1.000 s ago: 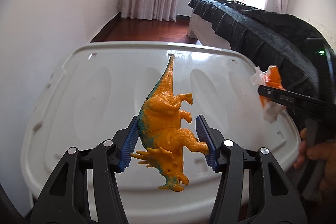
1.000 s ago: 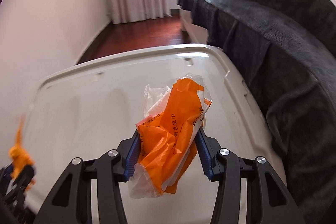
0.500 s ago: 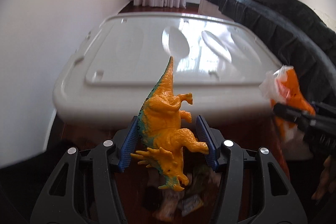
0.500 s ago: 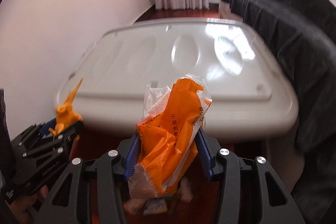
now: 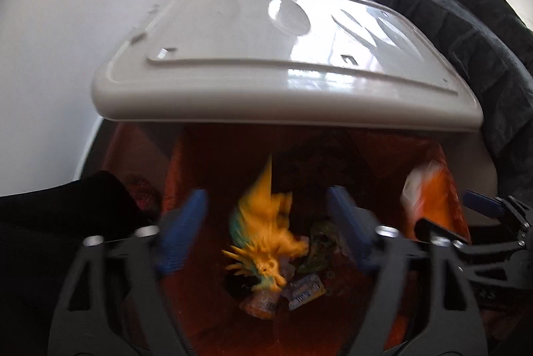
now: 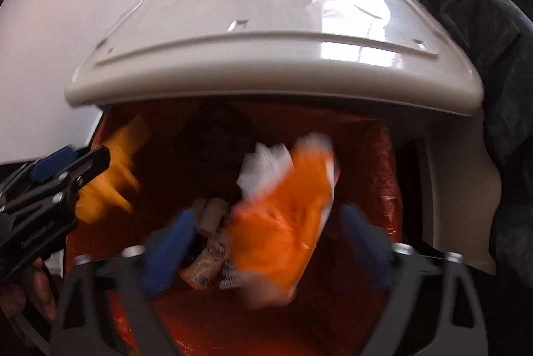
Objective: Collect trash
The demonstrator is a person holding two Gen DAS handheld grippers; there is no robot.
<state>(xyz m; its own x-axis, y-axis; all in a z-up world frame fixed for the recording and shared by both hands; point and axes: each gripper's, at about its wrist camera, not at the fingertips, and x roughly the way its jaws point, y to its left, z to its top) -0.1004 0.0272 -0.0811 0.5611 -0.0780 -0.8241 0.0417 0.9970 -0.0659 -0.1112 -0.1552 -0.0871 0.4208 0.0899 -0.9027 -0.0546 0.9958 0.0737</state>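
Over the orange-lined bin [image 6: 383, 156], both jaws stand apart: the toy dinosaur [image 5: 266, 232] hangs tail-up between the left gripper [image 5: 266, 239] pads, the orange wrapper [image 6: 283, 216] between the right gripper [image 6: 266, 246] pads.

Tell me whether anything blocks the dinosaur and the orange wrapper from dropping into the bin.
Nothing visible does. Both the toy dinosaur and the orange wrapper sit between open jaws directly over the orange-lined bin, with only earlier trash beneath.
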